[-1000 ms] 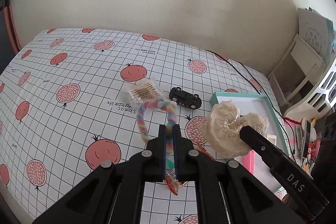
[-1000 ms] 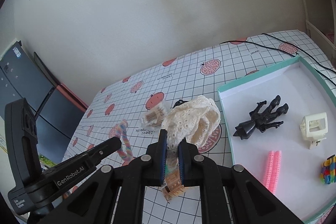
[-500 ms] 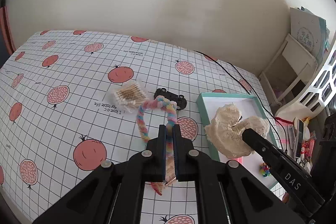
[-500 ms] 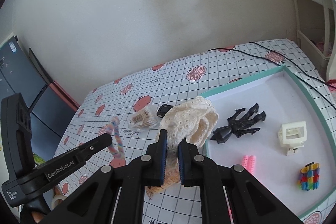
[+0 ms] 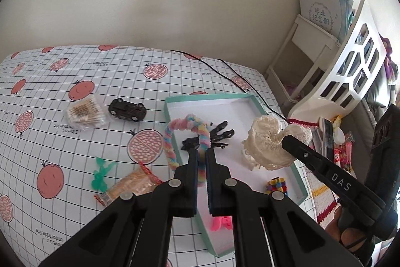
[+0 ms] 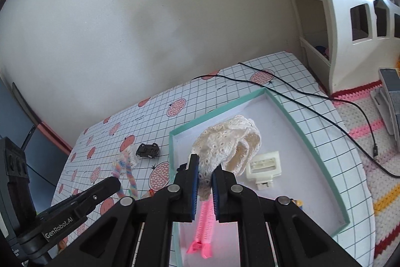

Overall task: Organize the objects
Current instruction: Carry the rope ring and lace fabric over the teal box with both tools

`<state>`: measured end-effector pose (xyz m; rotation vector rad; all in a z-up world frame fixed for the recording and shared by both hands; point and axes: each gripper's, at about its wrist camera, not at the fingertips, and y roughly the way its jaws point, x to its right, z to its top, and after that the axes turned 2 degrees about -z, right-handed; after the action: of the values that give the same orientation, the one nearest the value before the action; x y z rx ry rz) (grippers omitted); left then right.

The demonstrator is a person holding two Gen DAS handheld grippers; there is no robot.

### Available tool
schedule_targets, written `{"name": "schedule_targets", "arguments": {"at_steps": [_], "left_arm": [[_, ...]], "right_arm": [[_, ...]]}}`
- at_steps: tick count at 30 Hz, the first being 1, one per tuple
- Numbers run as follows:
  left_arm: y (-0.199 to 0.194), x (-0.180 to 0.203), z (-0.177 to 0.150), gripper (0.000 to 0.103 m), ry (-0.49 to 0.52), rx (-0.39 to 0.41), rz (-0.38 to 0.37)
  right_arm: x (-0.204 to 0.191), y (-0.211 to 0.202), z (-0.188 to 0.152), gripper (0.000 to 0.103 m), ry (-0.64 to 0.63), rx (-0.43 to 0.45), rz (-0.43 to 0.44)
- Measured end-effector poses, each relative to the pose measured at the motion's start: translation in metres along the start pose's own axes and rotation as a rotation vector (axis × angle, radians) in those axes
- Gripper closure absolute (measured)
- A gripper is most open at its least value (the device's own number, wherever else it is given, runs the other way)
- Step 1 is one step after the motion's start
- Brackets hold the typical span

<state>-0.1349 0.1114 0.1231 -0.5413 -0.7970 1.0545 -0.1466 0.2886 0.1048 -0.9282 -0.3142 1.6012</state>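
Your left gripper (image 5: 202, 154) is clamped on a fuzzy pastel rainbow loop (image 5: 186, 126), held above the near edge of the teal-rimmed box (image 5: 298, 179). Your right gripper (image 6: 205, 168) pinches a cream eyelet-lace fabric bundle (image 6: 231, 139), soft and folded, raised over the box's white floor. Below lie a glossy black figure (image 5: 220, 134), a cream plastic clip (image 6: 265, 165) and pink ridged sticks (image 6: 206, 224). A black toy car (image 5: 127, 109) rests on the gridded tablecloth (image 5: 75, 142).

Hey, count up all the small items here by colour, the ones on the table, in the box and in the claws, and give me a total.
Black: 2, car, figure
White or cream: 2, lace, clip
Rainbow: 2, loop, hair tie
Pink: 1, comb
Green: 1, toy
Orange: 1, packet
Tan: 1, swabs
Total: 10
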Motion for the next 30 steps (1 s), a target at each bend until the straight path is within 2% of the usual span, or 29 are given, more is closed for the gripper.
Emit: {"name": "schedule_targets", "arguments": {"at_steps": [8, 16, 24, 30], "left_arm": [[0.026, 0.045, -0.016, 0.097, 0.062, -0.069, -0.053], [0.057, 0.075, -0.035, 0.097, 0.137, -0.156, -0.057], [0.091, 0.080, -0.055, 0.097, 0.155, -0.259, -0.035], [0.099, 0.079, -0.060, 0.096, 0.141, -0.284, -0.041]], "right_arm": [[0.033, -0.010, 0.004, 0.093, 0.028, 0.004, -0.067], [0.055, 0.005, -0.004, 0.093, 0.076, -0.071, -0.156], [0.068, 0.026, -0.017, 0.092, 0.082, -0.169, -0.230], [0.073, 0.035, -0.022, 0.092, 0.096, -0.204, -0.237]]}}
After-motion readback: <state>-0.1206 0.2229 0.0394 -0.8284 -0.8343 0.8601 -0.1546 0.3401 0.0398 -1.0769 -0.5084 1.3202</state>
